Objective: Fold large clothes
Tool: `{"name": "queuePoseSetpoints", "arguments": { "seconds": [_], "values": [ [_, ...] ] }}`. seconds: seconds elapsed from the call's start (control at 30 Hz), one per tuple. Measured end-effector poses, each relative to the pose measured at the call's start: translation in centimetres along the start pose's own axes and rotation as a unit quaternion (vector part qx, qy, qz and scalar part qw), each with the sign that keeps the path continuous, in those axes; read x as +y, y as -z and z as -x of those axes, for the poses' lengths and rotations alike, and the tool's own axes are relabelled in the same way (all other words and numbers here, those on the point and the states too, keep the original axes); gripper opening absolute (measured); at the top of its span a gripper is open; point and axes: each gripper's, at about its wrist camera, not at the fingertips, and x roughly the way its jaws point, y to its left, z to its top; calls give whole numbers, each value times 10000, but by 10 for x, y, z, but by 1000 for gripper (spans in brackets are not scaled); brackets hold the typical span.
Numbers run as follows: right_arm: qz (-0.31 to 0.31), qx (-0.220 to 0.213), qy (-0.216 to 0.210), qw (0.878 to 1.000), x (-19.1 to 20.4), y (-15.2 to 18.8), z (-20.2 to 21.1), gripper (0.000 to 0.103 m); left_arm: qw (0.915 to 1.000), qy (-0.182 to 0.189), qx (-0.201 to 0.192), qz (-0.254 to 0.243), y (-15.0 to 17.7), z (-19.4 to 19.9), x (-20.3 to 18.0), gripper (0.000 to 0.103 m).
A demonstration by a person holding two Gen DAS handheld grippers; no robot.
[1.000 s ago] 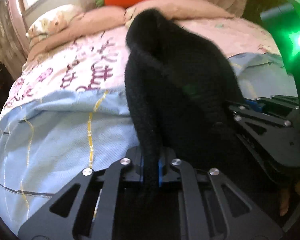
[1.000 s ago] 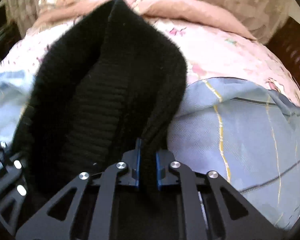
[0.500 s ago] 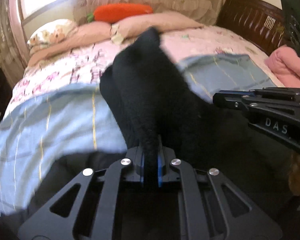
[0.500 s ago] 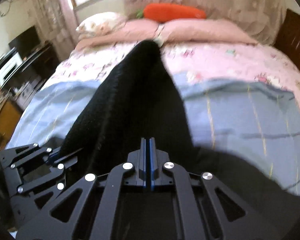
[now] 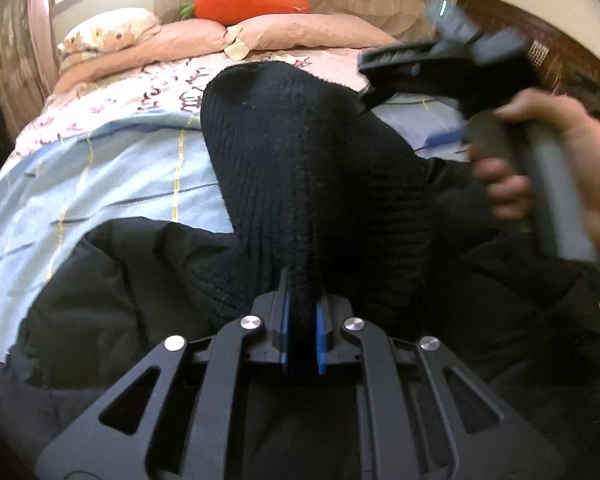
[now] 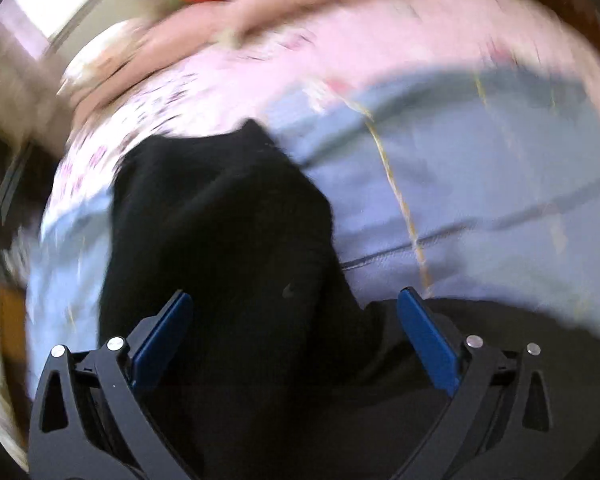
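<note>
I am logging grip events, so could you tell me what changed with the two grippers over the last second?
The right gripper opened, letting go of the black knit sweater, and swung away, blurring its view. The left gripper stayed clamped on the sweater over the blue blanket.

left wrist: low and close behind the left gripper (image 5: 300, 330), facing up the bed (image 5: 100, 168) toward the pillows (image 5: 300, 32). right wrist: blurred, tilted, close over the same garment (image 6: 220, 220). shared: garment, bed, pillows.
</note>
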Motion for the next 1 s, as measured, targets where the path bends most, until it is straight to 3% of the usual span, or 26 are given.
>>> {"name": "queuePoseSetpoints", "arguments": {
  "seconds": [0.07, 0.13, 0.17, 0.3, 0.4, 0.67, 0.8, 0.83, 0.9, 0.93, 1.0],
  "values": [
    [-739, 234, -393, 9962, -15, -5, -25, 102, 10000, 73, -16, -43, -1, 1, 0, 13],
    [-1083, -49, -462, 9930, -17, -5, -25, 102, 9999, 137, -15, -72, -3, 1, 2, 13],
    [-1127, -164, -518, 9921, -16, -5, -23, 102, 9998, 173, -8, -63, -3, 0, 4, 13],
    [-1128, -345, -856, 9893, -3, -4, -16, 82, 9997, 241, 19, 15, -3, 0, 9, 14],
    [-1051, -325, -837, 9904, 0, -7, -15, 72, 9995, 275, 43, 130, -2, 1, 10, 14],
    [-1745, -512, -1352, 9740, -19, 4, 12, 71, 9996, 230, 95, 91, -3, 1, 8, 14],
    [-1378, -555, -1382, 9792, -5, 0, 18, 69, 9996, 237, 97, 96, -2, 1, 8, 14],
    [-1260, -498, -1323, 9819, -1, -2, 13, 65, 9996, 236, 94, 117, -2, 1, 8, 14],
    [-1105, -418, -1226, 9854, 5, -5, 2, 39, 9995, 238, 87, 184, -3, 1, 9, 14],
    [-1007, -346, -1198, 9871, 5, -6, -4, 35, 9994, 239, 87, 232, -3, 0, 9, 14],
    [-807, 94, -1112, 9905, 7, -11, -28, 14, 9992, 240, 93, 307, -3, -1, 10, 14]
  ]
}}
